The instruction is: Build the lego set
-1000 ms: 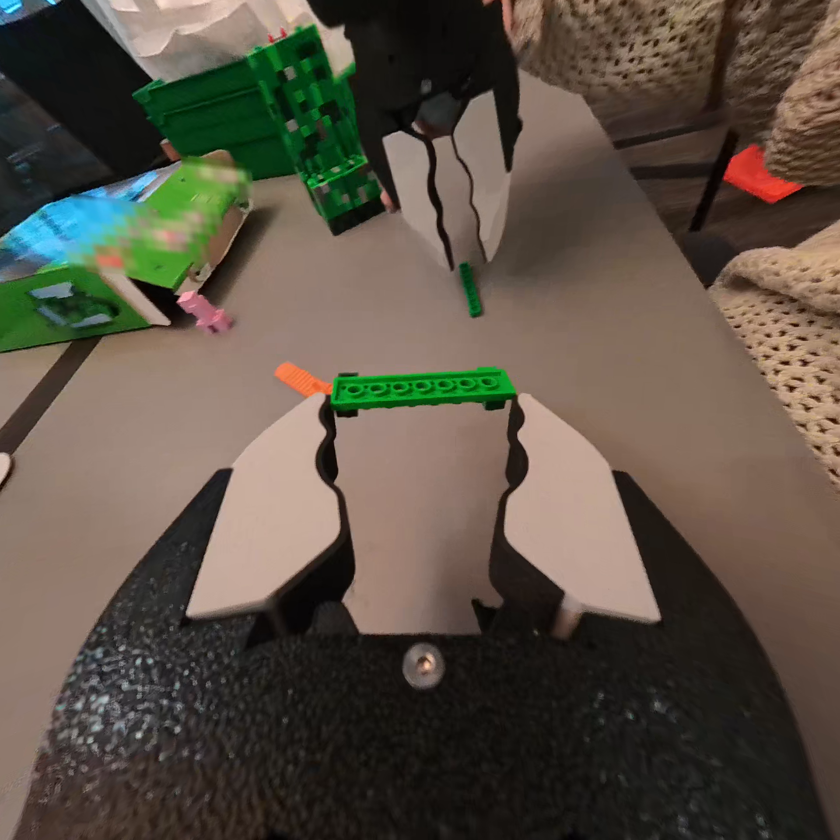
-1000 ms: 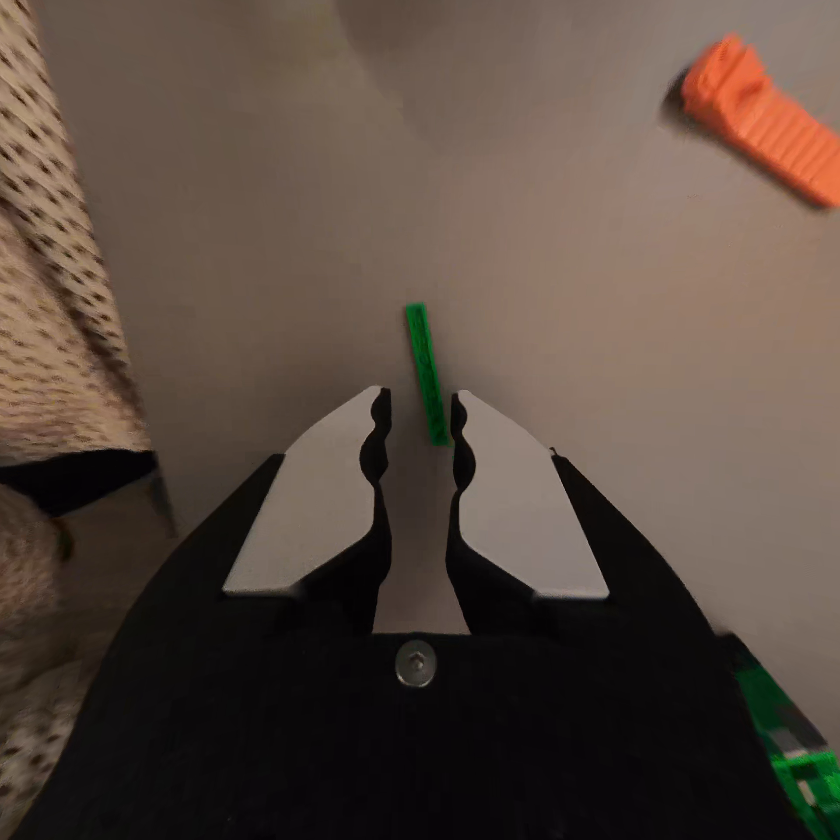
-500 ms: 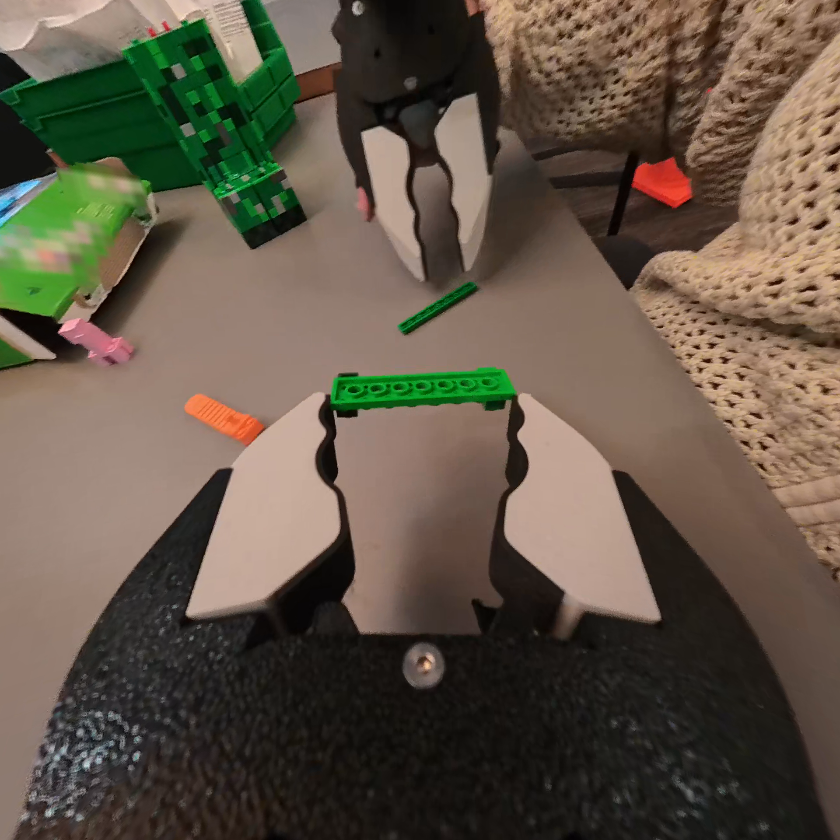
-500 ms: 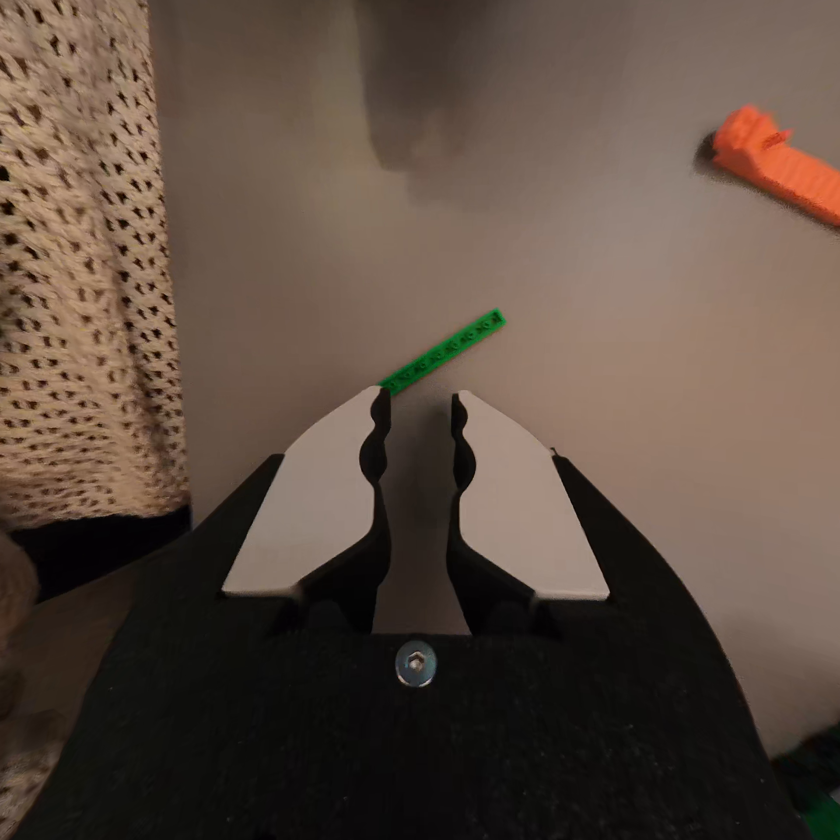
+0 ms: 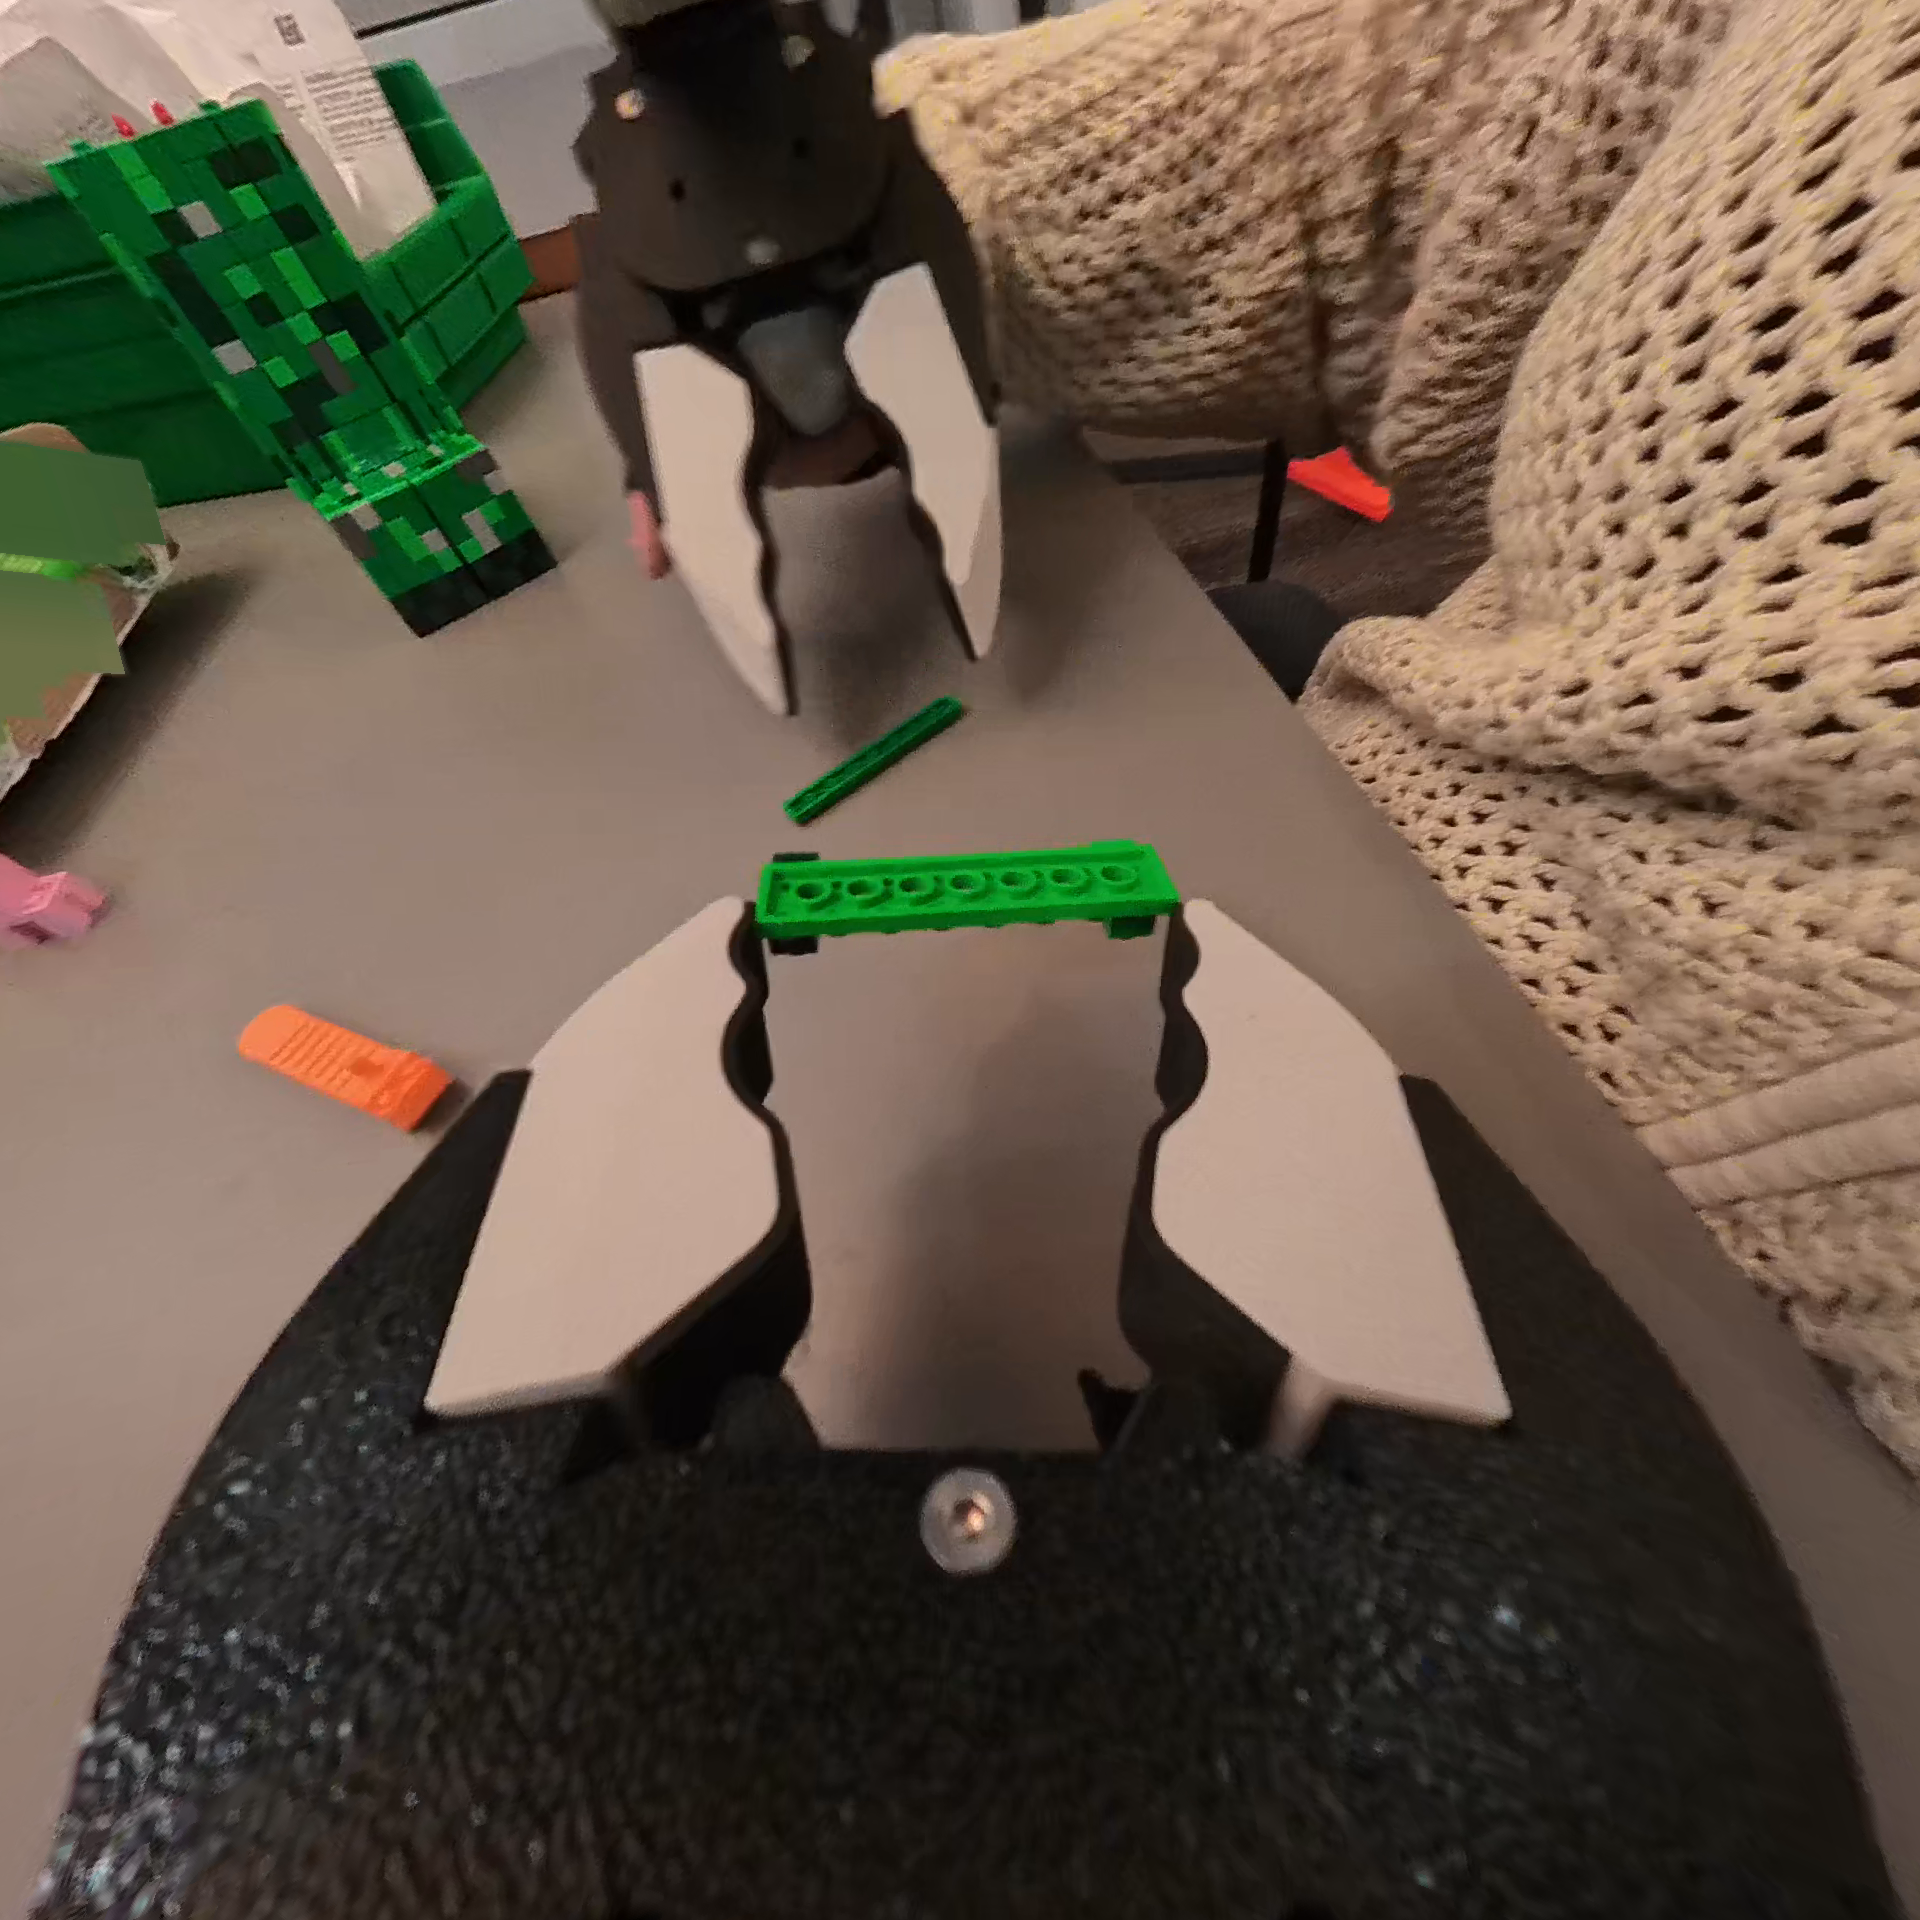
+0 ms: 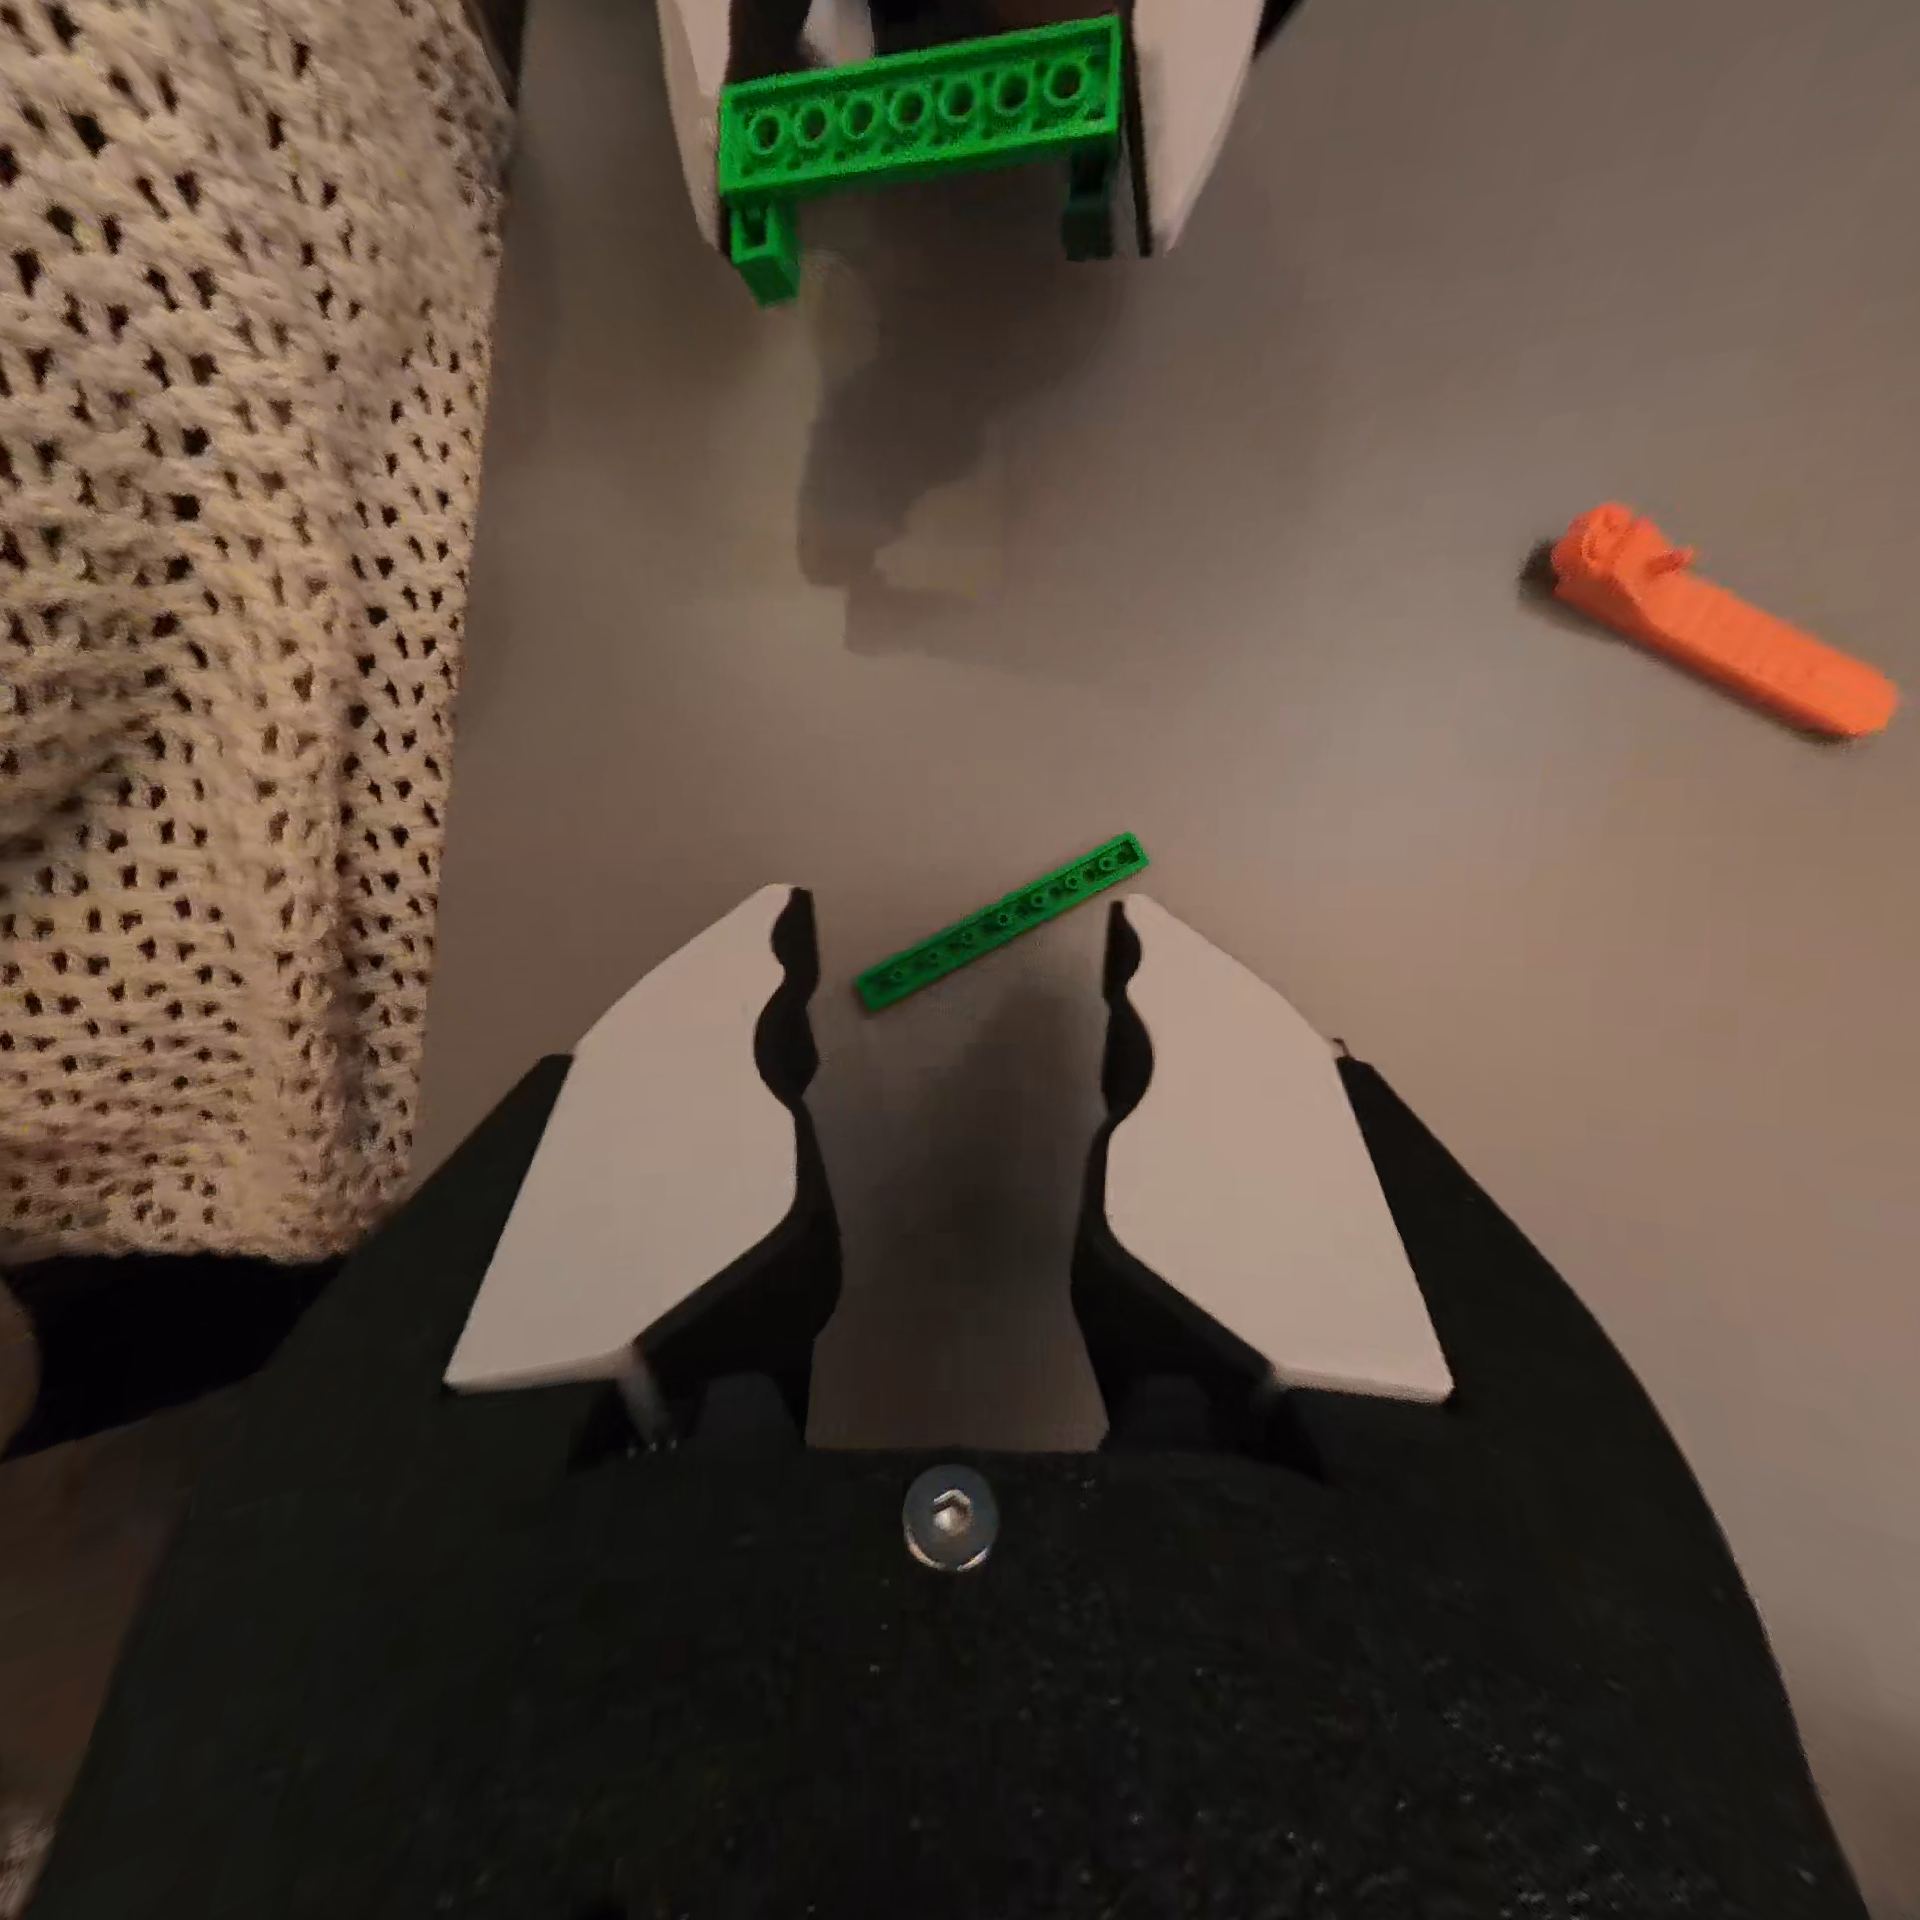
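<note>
A bright green long brick (image 5: 966, 890) with small feet at its ends is sitting crosswise, clamped between the left gripper (image 5: 964, 914) tips. A thin green strip plate (image 6: 1001, 921) is lying flat, diagonal, just ahead of the right gripper (image 6: 961, 902) tips, untouched.

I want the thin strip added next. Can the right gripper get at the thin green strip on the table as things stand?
Probably yes. The right gripper is open, and the thin green strip lies flat on bare table just ahead of its fingers, nothing between them.

Left gripper (image 5: 966, 914) clamped, right gripper (image 6: 961, 904) spread.
</note>
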A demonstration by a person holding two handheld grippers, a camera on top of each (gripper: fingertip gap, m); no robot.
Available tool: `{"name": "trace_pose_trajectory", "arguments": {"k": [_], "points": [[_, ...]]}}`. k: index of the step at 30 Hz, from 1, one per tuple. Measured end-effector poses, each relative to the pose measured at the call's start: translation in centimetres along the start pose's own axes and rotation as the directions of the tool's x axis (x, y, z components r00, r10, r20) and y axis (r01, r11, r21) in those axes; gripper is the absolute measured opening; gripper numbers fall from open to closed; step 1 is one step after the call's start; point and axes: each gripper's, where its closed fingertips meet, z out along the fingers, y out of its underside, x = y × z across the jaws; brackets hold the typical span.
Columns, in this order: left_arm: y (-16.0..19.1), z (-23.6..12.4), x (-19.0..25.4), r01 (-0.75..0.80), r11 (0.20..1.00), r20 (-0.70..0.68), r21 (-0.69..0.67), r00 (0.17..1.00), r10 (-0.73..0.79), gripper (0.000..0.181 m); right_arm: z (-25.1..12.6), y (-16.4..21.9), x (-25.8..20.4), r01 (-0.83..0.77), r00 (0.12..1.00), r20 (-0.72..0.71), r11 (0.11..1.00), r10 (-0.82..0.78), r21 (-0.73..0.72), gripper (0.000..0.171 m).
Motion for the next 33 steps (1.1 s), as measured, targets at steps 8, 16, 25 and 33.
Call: {"name": "trace_pose_trajectory", "arguments": {"k": [8, 16, 25, 33], "points": [[-0.2, 0.0, 2.0, 0.003, 1.000, -0.126, 0.022, 0.992, 0.000, 0.073, 0.9, 0.7, 0.7, 0.231, 0.966, 0.144, 0.965, -0.213, -0.125, 0.064], [-0.7, -0.3, 1.8, 0.051, 0.997, -0.145, 0.064, 0.989, -0.041, 0.073, 1.7, 1.5, 0.7, 0.349, 0.912, 0.250, 0.936, -0.326, -0.052, 0.074], [-1.4, -1.0, 1.0, 0.078, 0.988, -0.115, 0.131, 0.991, -0.063, 0.073, 1.7, 1.4, 0.4, 0.326, 0.898, 0.290, 0.943, -0.332, 0.068, 0.065], [-1.0, -0.6, 1.3, 0.052, 0.994, -0.118, 0.094, 0.992, -0.040, 0.073, 1.9, 0.9, 0.7, 0.309, 0.916, 0.239, 0.946, -0.323, 0.094, 0.074]]}}
